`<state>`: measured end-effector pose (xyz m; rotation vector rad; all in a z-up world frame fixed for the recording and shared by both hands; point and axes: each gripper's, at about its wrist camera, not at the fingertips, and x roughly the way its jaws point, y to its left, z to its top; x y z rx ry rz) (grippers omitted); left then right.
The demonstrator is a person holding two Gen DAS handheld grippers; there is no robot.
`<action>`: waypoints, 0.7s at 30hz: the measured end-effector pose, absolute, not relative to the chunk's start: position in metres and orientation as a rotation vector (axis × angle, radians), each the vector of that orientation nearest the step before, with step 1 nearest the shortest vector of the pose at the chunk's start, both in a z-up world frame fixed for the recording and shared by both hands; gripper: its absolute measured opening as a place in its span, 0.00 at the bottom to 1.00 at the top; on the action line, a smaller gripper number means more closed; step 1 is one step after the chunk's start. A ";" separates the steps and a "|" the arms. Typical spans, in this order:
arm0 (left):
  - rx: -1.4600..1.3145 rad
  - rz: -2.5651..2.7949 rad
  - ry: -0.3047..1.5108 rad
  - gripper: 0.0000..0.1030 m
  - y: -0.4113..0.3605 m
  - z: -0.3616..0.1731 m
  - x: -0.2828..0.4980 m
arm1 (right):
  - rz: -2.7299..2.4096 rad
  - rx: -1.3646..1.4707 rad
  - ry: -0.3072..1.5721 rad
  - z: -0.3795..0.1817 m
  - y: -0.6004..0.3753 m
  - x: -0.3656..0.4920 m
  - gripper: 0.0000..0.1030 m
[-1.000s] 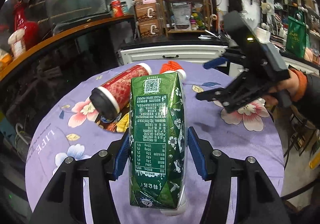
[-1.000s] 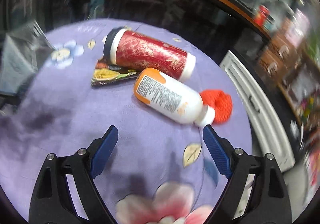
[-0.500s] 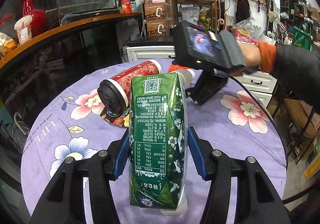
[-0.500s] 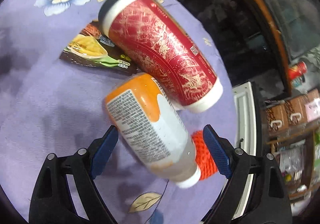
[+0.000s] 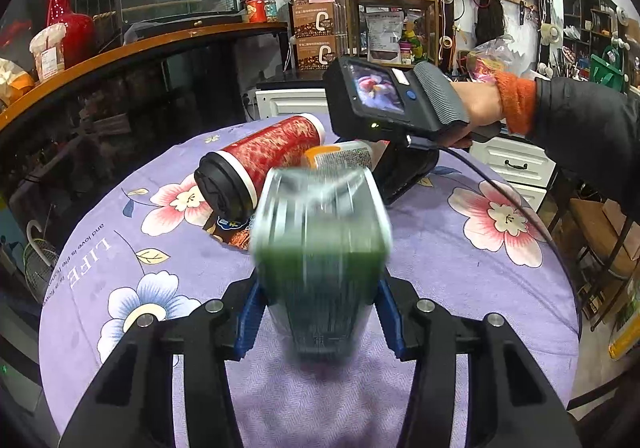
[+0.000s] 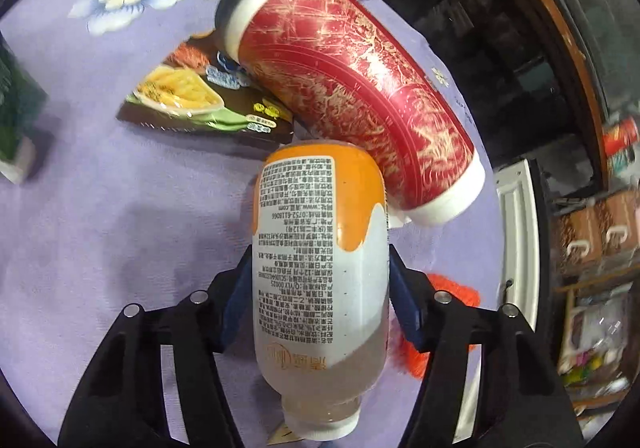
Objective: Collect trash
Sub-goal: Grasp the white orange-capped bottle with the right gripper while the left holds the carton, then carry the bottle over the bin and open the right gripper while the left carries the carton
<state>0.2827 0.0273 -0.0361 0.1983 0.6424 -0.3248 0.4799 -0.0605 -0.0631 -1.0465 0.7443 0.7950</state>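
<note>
Left hand-held gripper just closing, clamped on blurred green carton; right hand-held gripper just closing, clamped on orange-and-white bottle beside red cup on worktop.

I see even indoor light, soft shadows on the tabletop. The carton is motion-blurred; the bottle stays sharp. Fisheye bends edges, corners black. Cup shows glare.

One carton, one bottle, one red cup, one snack packet, one orange cap.
</note>
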 end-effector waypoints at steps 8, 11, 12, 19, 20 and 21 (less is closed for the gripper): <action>0.222 -0.306 0.621 0.47 0.022 -0.029 0.273 | 0.783 -0.924 0.686 -0.042 -0.079 0.439 0.60; 0.219 -0.311 0.612 0.47 0.018 -0.024 0.266 | 0.771 -0.861 0.672 -0.033 -0.096 0.418 0.60; 0.221 -0.314 0.608 0.47 0.014 -0.022 0.264 | 0.761 -0.837 0.671 -0.031 -0.102 0.412 0.60; 0.222 -0.344 0.582 0.47 -0.019 -0.013 0.254 | 0.653 -0.625 0.632 -0.017 -0.171 0.363 0.60; 0.221 -0.351 0.578 0.47 -0.026 -0.013 0.252 | 0.640 -0.597 0.631 -0.016 -0.184 0.356 0.60; 0.223 -0.361 0.573 0.47 -0.035 -0.012 0.250 | 0.618 -0.568 0.631 -0.016 -0.200 0.347 0.60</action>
